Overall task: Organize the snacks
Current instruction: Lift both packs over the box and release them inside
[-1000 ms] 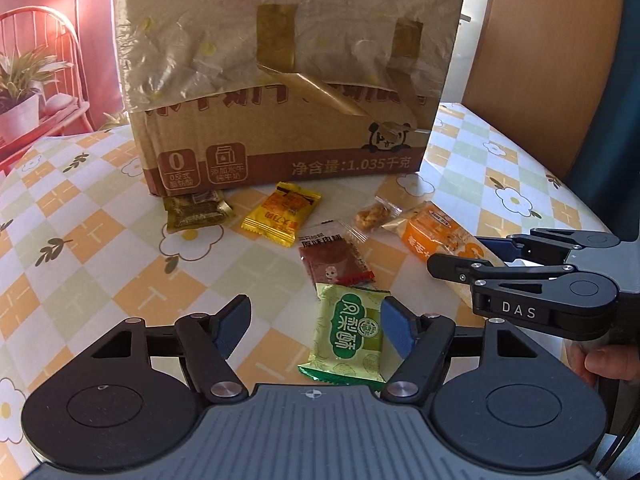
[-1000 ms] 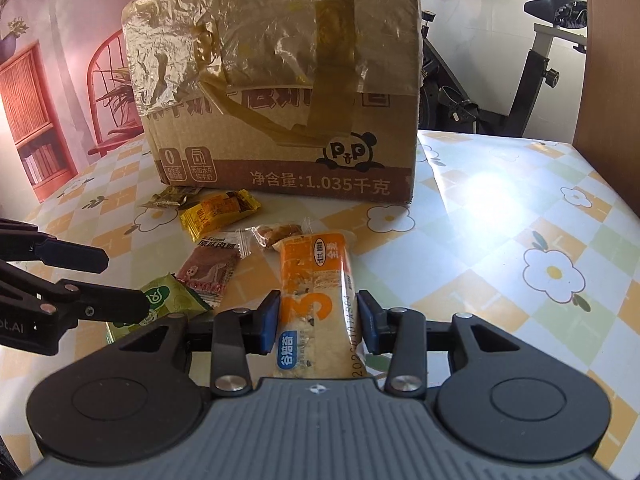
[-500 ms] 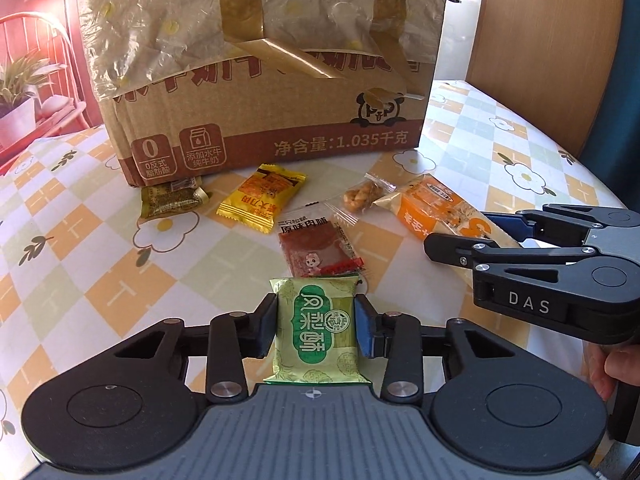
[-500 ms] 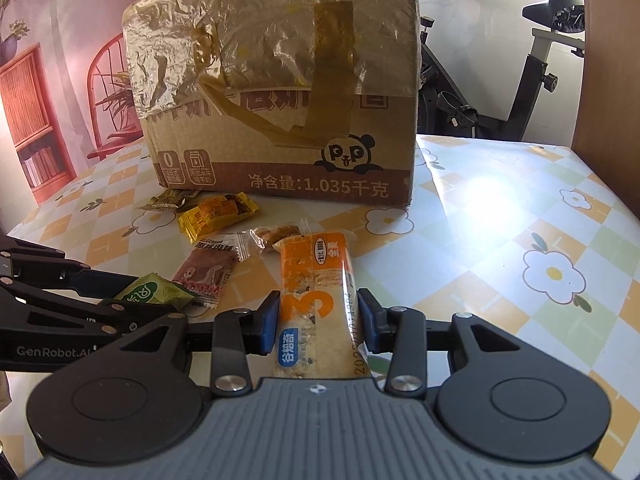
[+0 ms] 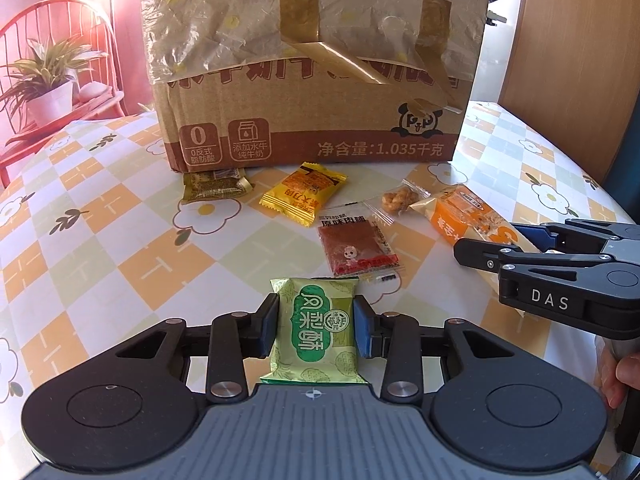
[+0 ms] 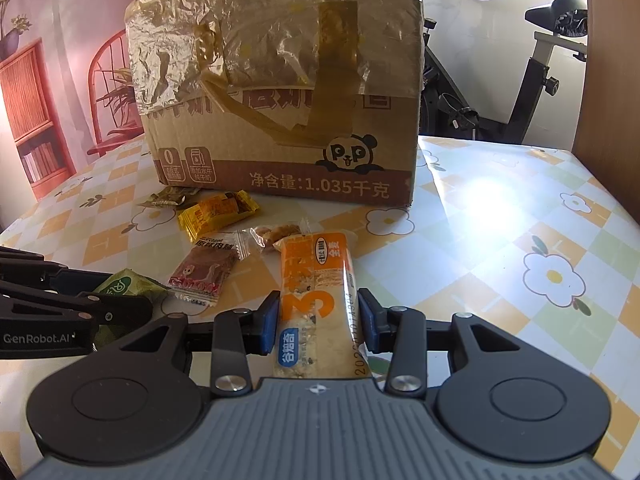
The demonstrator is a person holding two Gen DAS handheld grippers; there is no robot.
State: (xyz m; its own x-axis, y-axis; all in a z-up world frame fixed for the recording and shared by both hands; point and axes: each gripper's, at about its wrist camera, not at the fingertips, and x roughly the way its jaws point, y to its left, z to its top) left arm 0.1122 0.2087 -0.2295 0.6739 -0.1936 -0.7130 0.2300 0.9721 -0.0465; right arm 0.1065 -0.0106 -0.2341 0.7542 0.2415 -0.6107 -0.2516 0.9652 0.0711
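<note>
My left gripper (image 5: 316, 326) is shut on a green snack packet (image 5: 316, 328), held just above the table. My right gripper (image 6: 318, 320) is shut on a long orange-and-white cereal bar (image 6: 316, 300); that gripper also shows at the right of the left wrist view (image 5: 560, 276). Ahead on the table lie a red jerky packet (image 5: 358, 246), a yellow packet (image 5: 304, 194), an olive packet (image 5: 214, 186) and a small clear nut packet (image 5: 398, 200). Behind them stands a tall cardboard box (image 5: 312, 64) wrapped in plastic film and tape.
The table (image 5: 100, 240) carries a chequered flower-print cloth. A wooden panel (image 5: 580, 40) stands right of the box. A potted plant on a red shelf (image 5: 44, 88) is far left. An exercise bike (image 6: 520, 80) stands beyond the table. A hand (image 5: 620, 372) holds the right gripper.
My left gripper went from open to shut on the green packet and lifted it slightly, pulling back from the box. The right gripper kept its hold on the cereal bar.
</note>
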